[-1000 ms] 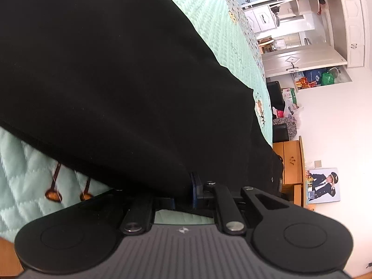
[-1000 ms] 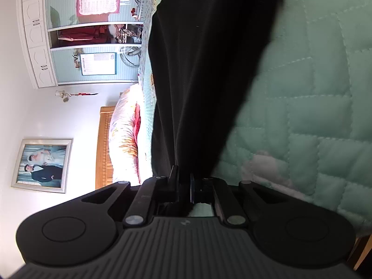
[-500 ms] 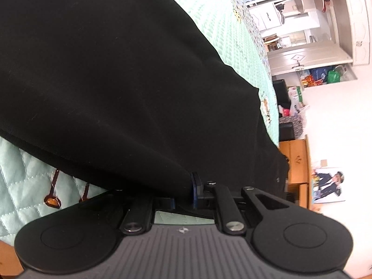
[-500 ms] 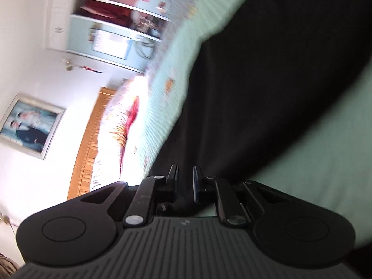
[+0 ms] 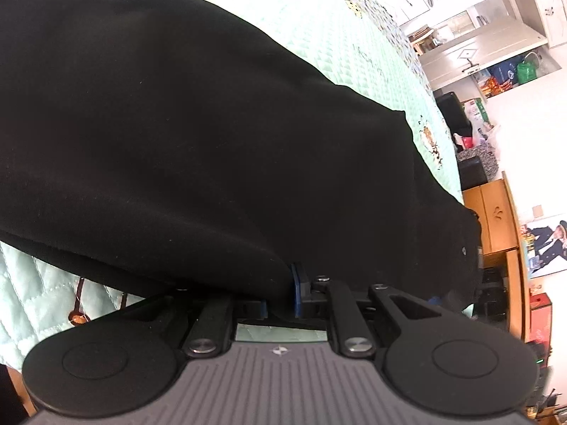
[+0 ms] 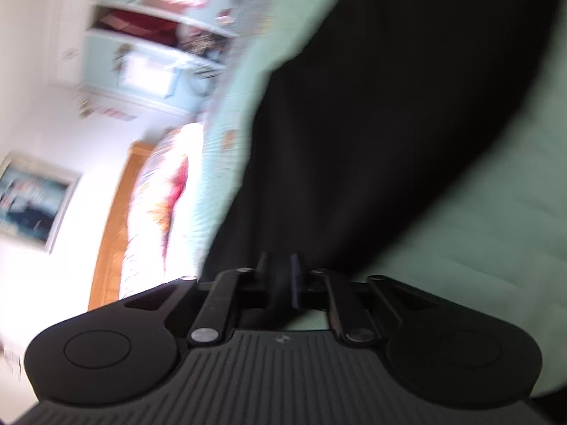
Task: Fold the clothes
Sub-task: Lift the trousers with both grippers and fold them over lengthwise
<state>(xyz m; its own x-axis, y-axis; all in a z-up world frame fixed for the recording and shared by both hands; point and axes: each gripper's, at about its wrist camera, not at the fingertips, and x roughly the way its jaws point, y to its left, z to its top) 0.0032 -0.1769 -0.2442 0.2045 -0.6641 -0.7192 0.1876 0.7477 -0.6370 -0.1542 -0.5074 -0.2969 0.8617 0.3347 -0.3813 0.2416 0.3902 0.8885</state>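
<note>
A large black garment (image 5: 212, 124) lies spread over a mint green quilted bed (image 5: 354, 35). My left gripper (image 5: 280, 290) is shut on a fold of the garment at its near edge. The cloth drapes over its left finger and hides it. In the blurred right wrist view the same black garment (image 6: 372, 106) runs up across the quilt (image 6: 496, 212). The jaws of my right gripper (image 6: 279, 265) are opening. They stand a little apart, the gap between them is dark, and the pads do not visibly press on the cloth.
Past the bed's far side stand a wooden cabinet (image 5: 492, 212), white wardrobe doors (image 5: 478, 35) and a framed picture (image 5: 545, 244). The right wrist view shows a wooden headboard (image 6: 113, 233), flowered bedding (image 6: 159, 194), wall shelves (image 6: 152, 42) and another framed picture (image 6: 32, 202).
My right gripper's jaws, pinched on the cloth a second ago, have parted, and its view has rolled and blurred. My left gripper has lifted slightly with the fold still in it.
</note>
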